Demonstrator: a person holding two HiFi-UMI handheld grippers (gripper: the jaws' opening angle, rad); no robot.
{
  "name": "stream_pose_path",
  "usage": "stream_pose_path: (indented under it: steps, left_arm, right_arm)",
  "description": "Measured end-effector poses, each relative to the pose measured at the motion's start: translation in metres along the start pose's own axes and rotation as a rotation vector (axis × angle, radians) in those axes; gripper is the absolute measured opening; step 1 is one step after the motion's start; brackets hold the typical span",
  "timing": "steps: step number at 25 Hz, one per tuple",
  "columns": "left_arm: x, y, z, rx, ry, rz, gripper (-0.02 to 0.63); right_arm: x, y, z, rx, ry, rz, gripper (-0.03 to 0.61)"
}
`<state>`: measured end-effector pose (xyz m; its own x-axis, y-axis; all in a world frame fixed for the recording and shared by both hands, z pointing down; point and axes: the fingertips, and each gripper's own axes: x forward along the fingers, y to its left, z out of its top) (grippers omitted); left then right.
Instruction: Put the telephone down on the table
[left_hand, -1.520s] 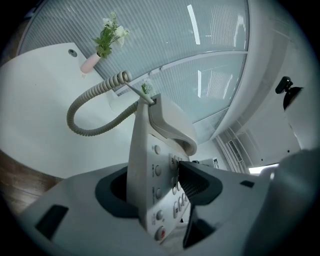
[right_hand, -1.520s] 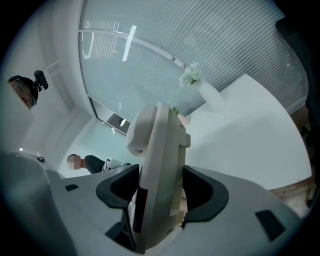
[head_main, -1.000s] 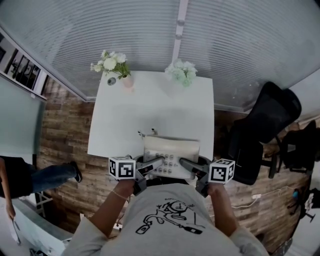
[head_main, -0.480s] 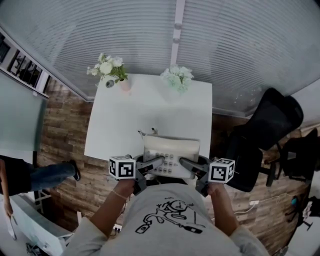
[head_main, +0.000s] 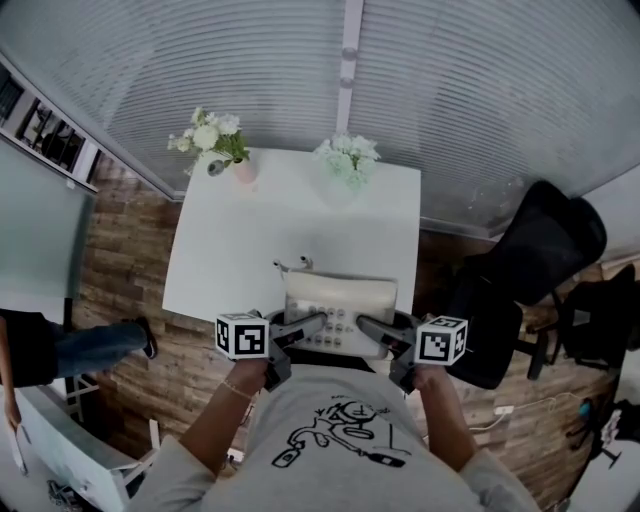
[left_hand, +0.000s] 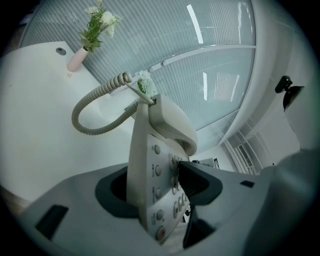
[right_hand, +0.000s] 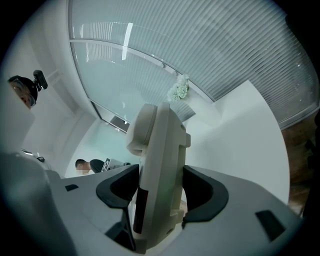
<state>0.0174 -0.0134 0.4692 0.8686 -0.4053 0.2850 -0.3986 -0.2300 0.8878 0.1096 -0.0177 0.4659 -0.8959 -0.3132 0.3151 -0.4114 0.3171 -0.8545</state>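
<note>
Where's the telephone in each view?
Head view: telephone, bottom centre, over the near edge of the white table.
Left gripper view: centre, keypad showing.
Right gripper view: centre, edge-on.
Shared landmark: pale flower bunch.

Quick headcount, everything placed off the worktop (head_main: 270, 230), and there's just the one, white. One telephone (head_main: 340, 300) at the worktop's near edge, with one coiled cord (left_hand: 92, 102). Two tools there too: left tool (left_hand: 157, 187) and right tool (right_hand: 160, 192). Each has one marker cube, so two: left cube (head_main: 243, 335), right cube (head_main: 441, 340). Two flower bunches at the worktop's far edge: a white bunch (head_main: 210, 135) in the only pink vase (head_main: 243, 171), and a pale green bunch (head_main: 343, 158). One black office chair (head_main: 545, 240) right of the worktop. One bystander's leg (head_main: 100, 350) left of it.
</note>
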Motion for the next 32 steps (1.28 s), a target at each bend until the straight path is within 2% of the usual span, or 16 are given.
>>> stream_pose_path:
  steps: [32]
  left_arm:
    - [-0.001, 0.028, 0.034, 0.006, 0.059, 0.001, 0.252]
  right_arm:
    - [0.035, -0.01, 0.02, 0.034, -0.017, -0.037, 0.285]
